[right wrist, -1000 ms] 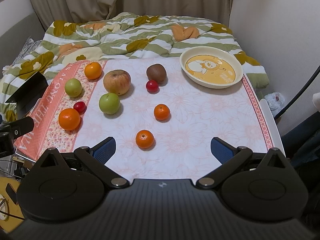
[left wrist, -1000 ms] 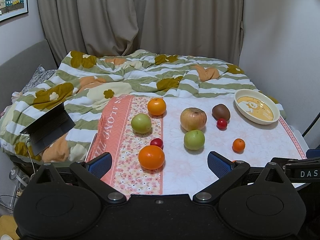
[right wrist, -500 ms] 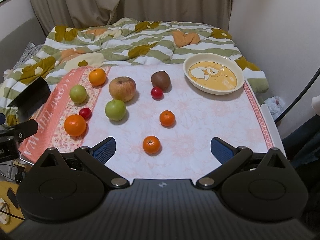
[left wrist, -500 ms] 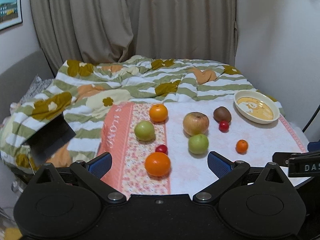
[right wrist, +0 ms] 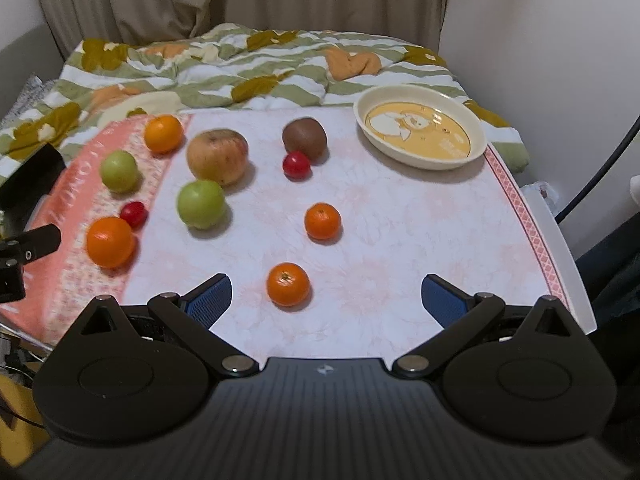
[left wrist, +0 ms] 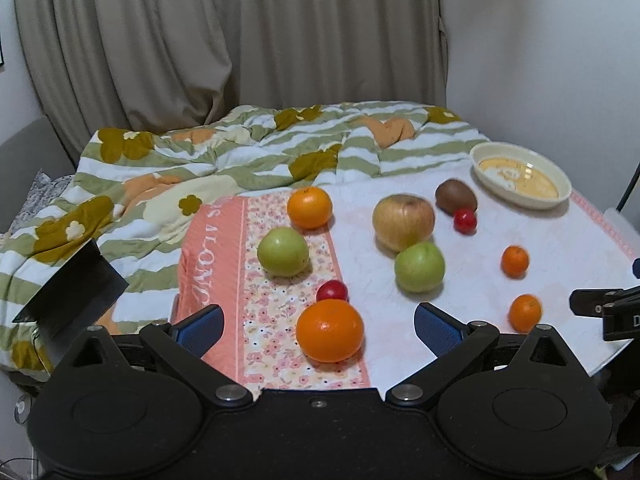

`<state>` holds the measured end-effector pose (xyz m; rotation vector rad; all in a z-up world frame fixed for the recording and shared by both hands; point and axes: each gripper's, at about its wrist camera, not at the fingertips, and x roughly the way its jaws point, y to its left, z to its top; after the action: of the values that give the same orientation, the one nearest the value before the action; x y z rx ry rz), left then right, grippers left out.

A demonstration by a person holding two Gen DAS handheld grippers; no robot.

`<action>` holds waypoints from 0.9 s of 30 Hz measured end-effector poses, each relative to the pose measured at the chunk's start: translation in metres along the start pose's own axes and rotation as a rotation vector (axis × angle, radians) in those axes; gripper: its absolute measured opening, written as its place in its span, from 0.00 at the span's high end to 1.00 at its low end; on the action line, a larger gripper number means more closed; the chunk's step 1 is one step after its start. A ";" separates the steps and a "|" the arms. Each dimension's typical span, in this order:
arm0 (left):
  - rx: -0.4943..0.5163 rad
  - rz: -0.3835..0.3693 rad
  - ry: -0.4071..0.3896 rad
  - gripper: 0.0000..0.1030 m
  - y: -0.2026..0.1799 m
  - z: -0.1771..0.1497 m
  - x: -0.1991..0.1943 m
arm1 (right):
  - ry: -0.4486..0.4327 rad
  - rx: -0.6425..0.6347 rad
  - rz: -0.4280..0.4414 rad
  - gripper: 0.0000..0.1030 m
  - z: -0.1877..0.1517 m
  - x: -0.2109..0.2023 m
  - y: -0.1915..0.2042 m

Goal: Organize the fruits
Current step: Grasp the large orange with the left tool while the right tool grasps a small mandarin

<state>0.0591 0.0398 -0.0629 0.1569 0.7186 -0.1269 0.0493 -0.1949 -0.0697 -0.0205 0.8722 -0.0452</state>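
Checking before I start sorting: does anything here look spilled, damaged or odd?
Nothing spilled or broken. The dish holds no fruit; every piece lies loose on the tablecloth. The big apple looks mottled and dull, possibly bruised; too blurred to tell.

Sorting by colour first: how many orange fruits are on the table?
4. Large near one at the left edge, another at far left, a small one mid-table, a small one nearest the right tongs. None looks hidden.
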 end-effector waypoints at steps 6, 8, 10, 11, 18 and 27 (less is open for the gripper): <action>0.021 0.006 0.031 0.00 0.001 -0.012 0.033 | 0.000 -0.040 0.009 0.00 -0.014 0.030 0.006; 0.015 -0.001 0.040 0.01 0.002 -0.015 0.043 | 0.000 -0.047 0.011 0.00 -0.017 0.039 0.007; 0.014 -0.001 0.054 0.03 0.001 -0.018 0.054 | 0.004 -0.047 0.019 0.00 -0.020 0.048 0.008; 0.013 -0.002 0.060 0.06 0.000 -0.019 0.058 | 0.008 -0.045 0.032 0.00 -0.021 0.052 0.009; 0.009 -0.010 0.082 0.14 -0.005 -0.022 0.078 | 0.013 -0.046 0.060 0.00 -0.027 0.071 0.012; 0.008 -0.023 0.114 0.37 -0.006 -0.020 0.091 | 0.034 -0.052 0.074 0.05 -0.028 0.083 0.014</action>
<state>0.1130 0.0317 -0.1389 0.1642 0.8341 -0.1435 0.0814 -0.1850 -0.1515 -0.0362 0.9078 0.0462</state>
